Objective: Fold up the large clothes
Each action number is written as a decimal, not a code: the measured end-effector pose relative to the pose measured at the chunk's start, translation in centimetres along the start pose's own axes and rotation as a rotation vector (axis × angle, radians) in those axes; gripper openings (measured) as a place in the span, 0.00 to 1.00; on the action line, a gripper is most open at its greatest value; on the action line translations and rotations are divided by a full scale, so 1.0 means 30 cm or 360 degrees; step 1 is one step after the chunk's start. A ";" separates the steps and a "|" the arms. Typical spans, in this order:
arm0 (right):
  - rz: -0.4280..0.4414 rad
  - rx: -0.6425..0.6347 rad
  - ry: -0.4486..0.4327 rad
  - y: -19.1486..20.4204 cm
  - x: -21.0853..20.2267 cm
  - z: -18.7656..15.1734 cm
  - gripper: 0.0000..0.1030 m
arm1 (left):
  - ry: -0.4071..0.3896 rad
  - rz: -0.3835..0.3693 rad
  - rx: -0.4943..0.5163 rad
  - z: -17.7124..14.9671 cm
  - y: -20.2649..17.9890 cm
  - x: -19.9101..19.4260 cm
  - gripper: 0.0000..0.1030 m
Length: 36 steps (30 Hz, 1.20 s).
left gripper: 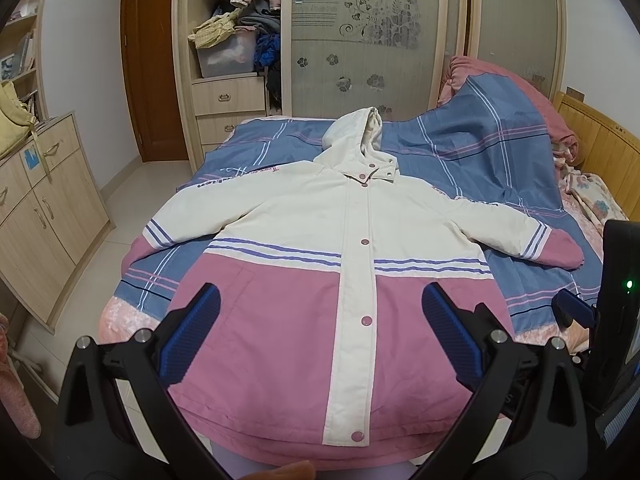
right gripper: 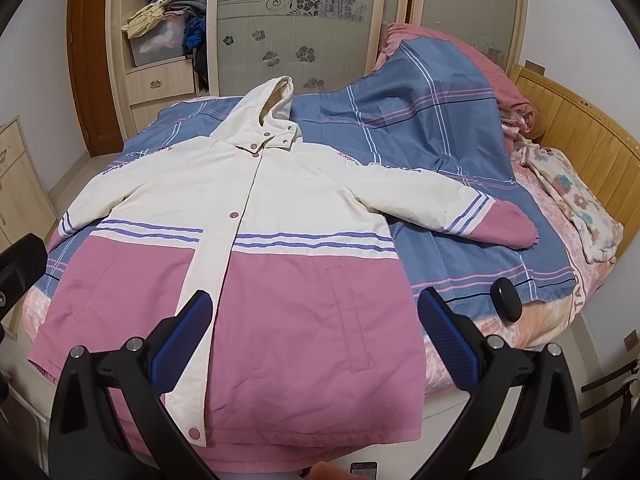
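Lettering on the jacket (left gripper: pixel 320 248) shoulders and wardrobe door (left gripper: pixel 360 20) stays illegible.

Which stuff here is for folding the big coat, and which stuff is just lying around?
For the job:
- jacket, spread flat on the bed, buttoned
- left gripper, fingers open, empty
- right gripper, fingers open, empty

Just lying about:
- blue plaid quilt
- floral blanket
- clothes heaped in the wardrobe
- small black thing on the bed edge
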State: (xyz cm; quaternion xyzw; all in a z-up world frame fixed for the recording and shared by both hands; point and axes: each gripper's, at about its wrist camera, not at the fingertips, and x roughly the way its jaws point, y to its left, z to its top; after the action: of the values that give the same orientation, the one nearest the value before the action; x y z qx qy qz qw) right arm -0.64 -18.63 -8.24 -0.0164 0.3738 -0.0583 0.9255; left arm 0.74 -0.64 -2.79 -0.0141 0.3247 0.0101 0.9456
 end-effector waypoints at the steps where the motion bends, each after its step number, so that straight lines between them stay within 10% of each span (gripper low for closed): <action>1: 0.0000 0.0001 0.0002 -0.003 0.006 -0.002 0.99 | 0.0007 -0.0004 0.0001 -0.001 -0.001 0.008 0.98; 8: -0.0047 0.0222 -0.0034 -0.179 0.097 -0.001 0.99 | 0.0230 -0.0149 -0.0130 -0.029 0.021 0.170 0.98; 18: 0.0246 0.1243 0.0051 -0.997 0.445 -0.053 0.84 | 0.0585 -0.0352 -0.0152 -0.110 -0.097 0.467 0.81; 27: 0.0342 0.1693 0.0158 -1.516 0.843 -0.032 0.84 | 0.0685 -0.0378 0.0042 -0.116 -0.266 0.594 0.83; 30: 0.0343 0.1744 0.0214 -1.601 0.962 -0.036 0.61 | 0.0682 -0.0362 0.0069 -0.113 -0.279 0.613 0.88; 32: 0.0317 0.1750 0.0231 -1.639 1.011 -0.023 0.26 | 0.0683 -0.0332 0.0066 -0.111 -0.269 0.626 0.88; 36: 0.0390 0.1759 -0.0025 -1.609 0.932 0.059 0.10 | 0.0683 -0.0277 0.0020 -0.108 -0.217 0.648 0.88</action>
State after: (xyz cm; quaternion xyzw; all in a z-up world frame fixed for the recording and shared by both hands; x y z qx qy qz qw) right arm 15.93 -69.92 -22.70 0.5138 0.2799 -0.1375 0.7992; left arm 14.28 -7.07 -17.18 -0.0380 0.5161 -0.0766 0.8522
